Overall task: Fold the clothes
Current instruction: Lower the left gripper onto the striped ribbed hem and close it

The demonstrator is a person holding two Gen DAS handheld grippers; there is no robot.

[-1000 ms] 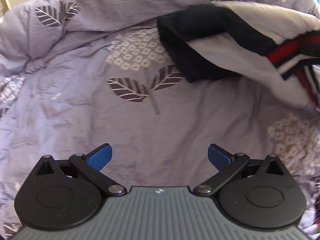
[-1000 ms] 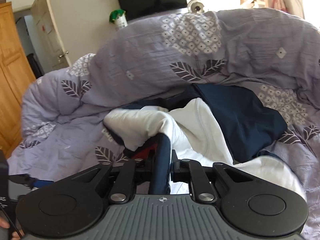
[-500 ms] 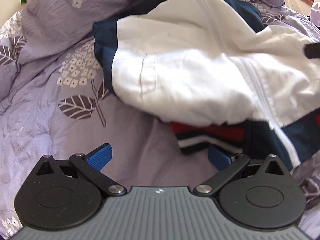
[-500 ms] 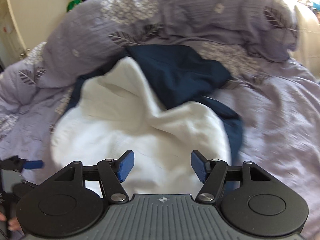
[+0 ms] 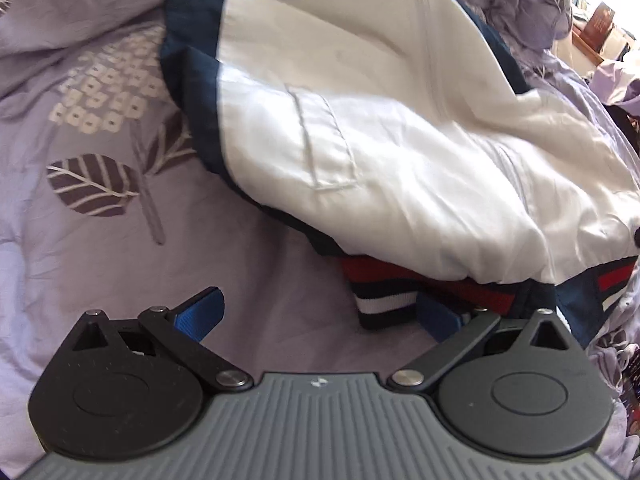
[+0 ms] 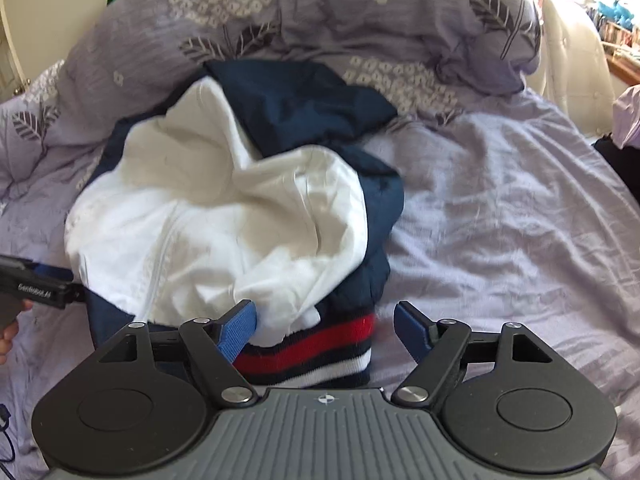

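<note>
A navy jacket with white lining lies crumpled, inside out, on the bed; it also shows in the right wrist view. Its red, white and navy striped ribbed hem faces me. My left gripper is open and empty, its right fingertip touching the hem's edge. My right gripper is open, with the striped hem lying between its jaws, held by neither. The left gripper shows at the left edge of the right wrist view.
A lilac duvet with leaf and flower print covers the bed and is bunched up behind the jacket. A cream headboard and a shelf stand at the far right. Flat duvet lies right of the jacket.
One second ago my right gripper was shut on the jacket; it has opened and let it drop. The jacket now lies on the bed. My left gripper swung right, up to the hem.
</note>
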